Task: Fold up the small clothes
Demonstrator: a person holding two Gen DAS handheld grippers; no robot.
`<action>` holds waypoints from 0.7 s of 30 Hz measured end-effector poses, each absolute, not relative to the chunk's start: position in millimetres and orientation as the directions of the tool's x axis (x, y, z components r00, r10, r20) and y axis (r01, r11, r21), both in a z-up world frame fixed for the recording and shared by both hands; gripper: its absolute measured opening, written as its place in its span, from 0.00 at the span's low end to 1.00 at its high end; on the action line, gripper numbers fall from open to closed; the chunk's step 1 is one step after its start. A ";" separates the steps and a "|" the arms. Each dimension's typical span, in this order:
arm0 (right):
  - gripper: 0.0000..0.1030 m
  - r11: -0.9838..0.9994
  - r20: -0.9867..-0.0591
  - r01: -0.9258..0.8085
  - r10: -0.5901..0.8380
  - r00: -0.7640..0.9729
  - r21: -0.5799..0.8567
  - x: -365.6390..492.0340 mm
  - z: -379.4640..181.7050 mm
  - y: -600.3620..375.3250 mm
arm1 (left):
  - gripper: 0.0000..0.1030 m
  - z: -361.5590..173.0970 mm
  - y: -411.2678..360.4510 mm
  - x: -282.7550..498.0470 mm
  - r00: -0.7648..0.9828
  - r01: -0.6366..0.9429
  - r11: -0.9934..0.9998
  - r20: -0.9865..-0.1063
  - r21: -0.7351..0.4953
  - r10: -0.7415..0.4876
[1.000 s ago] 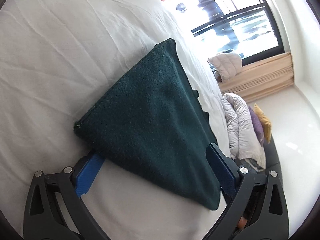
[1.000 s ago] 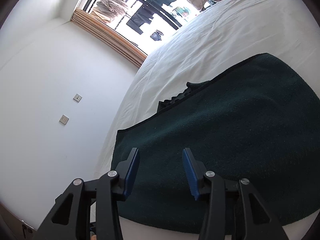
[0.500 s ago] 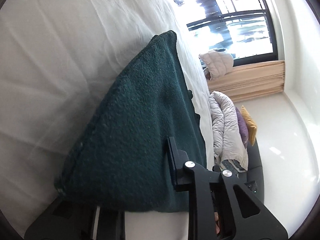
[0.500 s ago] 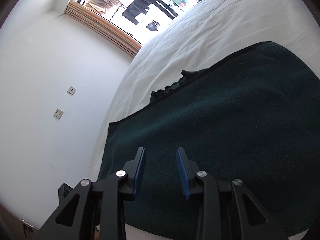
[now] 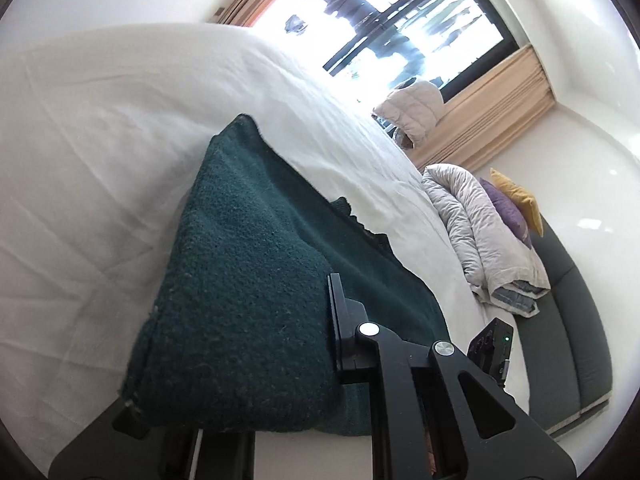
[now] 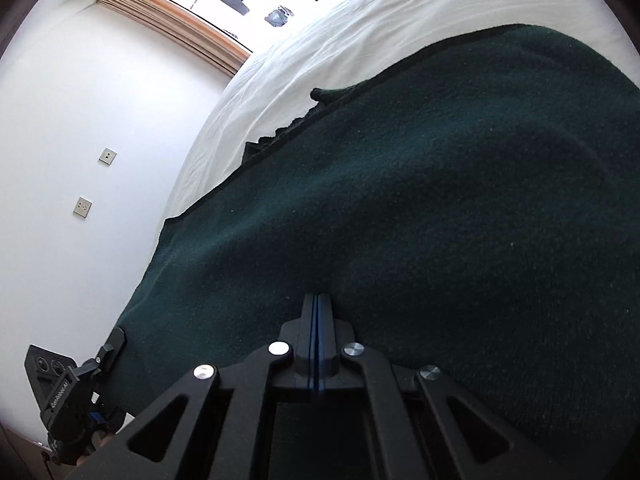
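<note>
Both grippers' fingers [image 6: 318,344] pinch the green cloth [image 6: 440,208] (fleecy) — on the white bed [image 5: 100,140].

A: Where is the light coming from?
B: Daylight through the window [image 5: 404,36] at one o'clock, blown out to white glare.
A: Any distortion?
B: Strong fisheye bending, black corners; the white bed sheet [image 5: 100,152] is overexposed and soft.
</note>
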State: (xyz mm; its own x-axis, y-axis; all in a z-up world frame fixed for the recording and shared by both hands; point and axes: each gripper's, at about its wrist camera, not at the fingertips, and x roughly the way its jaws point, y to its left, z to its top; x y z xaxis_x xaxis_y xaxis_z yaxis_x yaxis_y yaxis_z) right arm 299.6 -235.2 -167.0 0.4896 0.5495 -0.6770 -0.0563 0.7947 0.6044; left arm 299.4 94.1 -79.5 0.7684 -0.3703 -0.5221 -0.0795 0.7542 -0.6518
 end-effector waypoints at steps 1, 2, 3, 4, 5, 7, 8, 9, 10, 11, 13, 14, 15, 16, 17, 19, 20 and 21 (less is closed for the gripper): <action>0.00 0.783 -0.666 -0.063 0.565 0.488 0.619 298.1 -163.9 -238.2 | 0.11 -70.1 85.8 298.5 0.773 -0.061 0.775 -0.521 -0.629 -0.361; 0.01 0.767 -0.649 -0.067 0.582 0.490 0.638 294.8 -159.1 -242.8 | 0.11 -60.8 76.1 299.4 0.778 -0.040 0.799 -0.520 -0.600 -0.352; 0.09 0.750 -0.624 -0.076 0.599 0.502 0.658 290.1 -152.7 -250.5 | 0.11 -51.7 66.9 299.1 0.782 -0.016 0.822 -0.519 -0.569 -0.345; 0.16 0.731 -0.594 -0.087 0.613 0.521 0.677 284.7 -145.6 -261.4 | 0.11 -39.5 54.0 302.6 0.787 0.011 0.846 -0.517 -0.534 -0.337; 0.27 0.712 -0.563 -0.097 0.625 0.541 0.696 280.1 -139.0 -273.9 | 0.11 -27.0 39.0 305.5 0.793 0.044 0.869 -0.513 -0.492 -0.330; 0.32 0.681 -0.528 -0.092 0.640 0.558 0.727 276.4 -131.8 -300.9 | 0.11 -5.4 0.3 312.0 0.799 0.113 0.909 -0.507 -0.402 -0.324; 0.32 0.656 -0.512 -0.080 0.653 0.559 0.750 276.3 -131.4 -315.8 | 0.11 2.0 -22.2 315.2 0.792 0.153 0.922 -0.514 -0.354 -0.329; 0.32 0.626 -0.487 -0.066 0.665 0.566 0.777 276.0 -131.5 -330.5 | 0.11 8.2 -48.5 317.8 0.782 0.194 0.932 -0.525 -0.306 -0.335; 0.33 0.595 -0.460 -0.054 0.672 0.580 0.802 275.3 -132.1 -346.4 | 0.11 10.5 -77.0 318.9 0.769 0.245 0.939 -0.541 -0.241 -0.340; 0.36 0.565 -0.432 -0.045 0.677 0.596 0.824 274.4 -132.6 -361.7 | 0.11 9.1 -108.3 319.4 0.758 0.293 0.940 -0.557 -0.173 -0.339; 0.45 0.469 -0.348 -0.041 0.710 0.612 0.882 273.4 -136.2 -387.9 | 0.11 -6.4 -166.7 320.4 0.720 0.377 0.924 -0.609 -0.059 -0.333; 0.52 0.420 -0.312 -0.039 0.730 0.609 0.907 274.4 -140.2 -398.2 | 0.11 -18.6 -192.1 320.3 0.710 0.406 0.914 -0.630 0.000 -0.316; 0.59 0.387 -0.293 -0.030 0.744 0.600 0.922 276.4 -144.7 -406.0 | 0.11 -33.2 -213.4 319.0 0.705 0.426 0.903 -0.647 0.058 -0.291; 0.60 0.374 -0.295 -0.015 0.754 0.587 0.927 279.2 -149.5 -411.4 | 0.10 -48.8 -228.3 318.8 0.701 0.436 0.895 -0.661 0.098 -0.269; 0.60 0.391 -0.324 0.007 0.754 0.571 0.920 282.3 -153.2 -414.3 | 0.10 -63.9 -239.1 316.9 0.695 0.436 0.891 -0.677 0.129 -0.242; 0.60 0.421 -0.357 0.008 0.758 0.547 0.907 287.3 -154.0 -415.8 | 0.10 -91.9 -248.3 306.9 0.717 0.420 0.883 -0.672 0.207 -0.184; 0.60 0.432 -0.363 -0.002 0.761 0.538 0.902 289.5 -151.6 -415.8 | 0.10 -100.3 -253.8 299.9 0.737 0.421 0.867 -0.657 0.266 -0.156; 0.60 0.446 -0.373 -0.010 0.760 0.532 0.895 292.7 -148.6 -413.4 | 0.10 -107.6 -255.8 294.1 0.750 0.422 0.851 -0.648 0.313 -0.134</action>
